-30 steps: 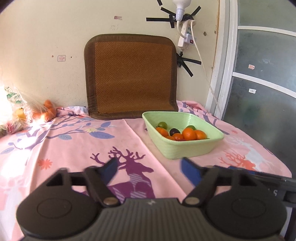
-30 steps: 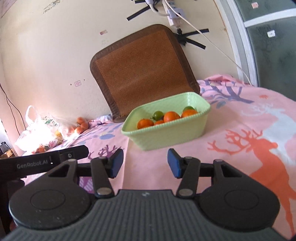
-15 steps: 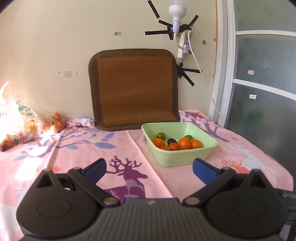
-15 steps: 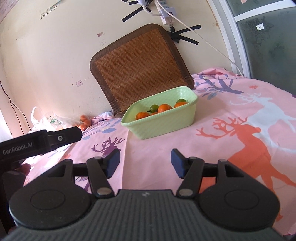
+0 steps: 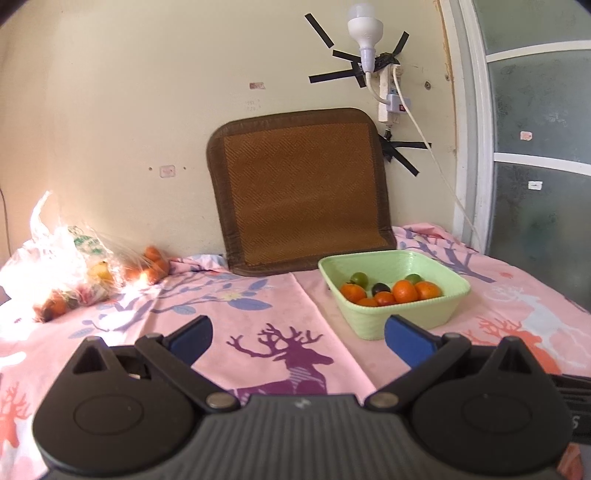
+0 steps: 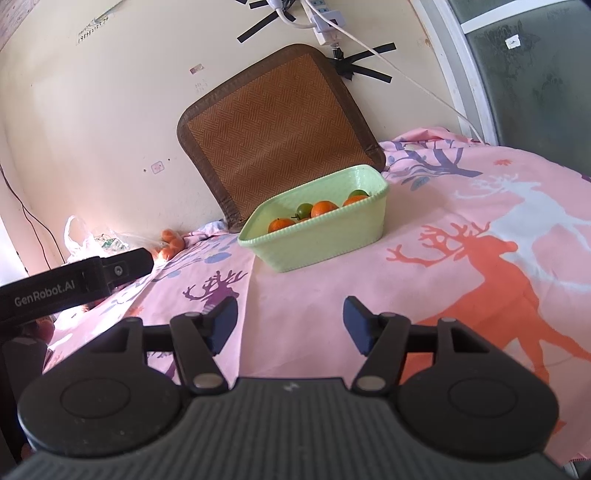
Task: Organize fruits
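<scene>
A light green basket (image 5: 402,319) sits on the pink deer-print cloth and holds several orange, green and dark fruits (image 5: 404,290). It also shows in the right wrist view (image 6: 325,240), with fruits (image 6: 322,208) inside. My left gripper (image 5: 298,341) is open and empty, held back from the basket, which lies ahead to its right. My right gripper (image 6: 290,325) is open and empty, short of the basket. A clear plastic bag (image 5: 62,266) with more orange fruits (image 5: 153,264) lies at the far left by the wall.
A brown woven mat (image 5: 303,192) leans on the wall behind the basket. A taped power strip with a bulb (image 5: 364,33) and a white cord hang above. A glass door (image 5: 543,166) stands at the right. The left gripper's body (image 6: 74,284) shows at the right wrist view's left.
Both grippers have drawn back from the basket and risen, so the basket looks smaller. The left gripper's jaws have opened wider. The right gripper's jaws have opened a little.
</scene>
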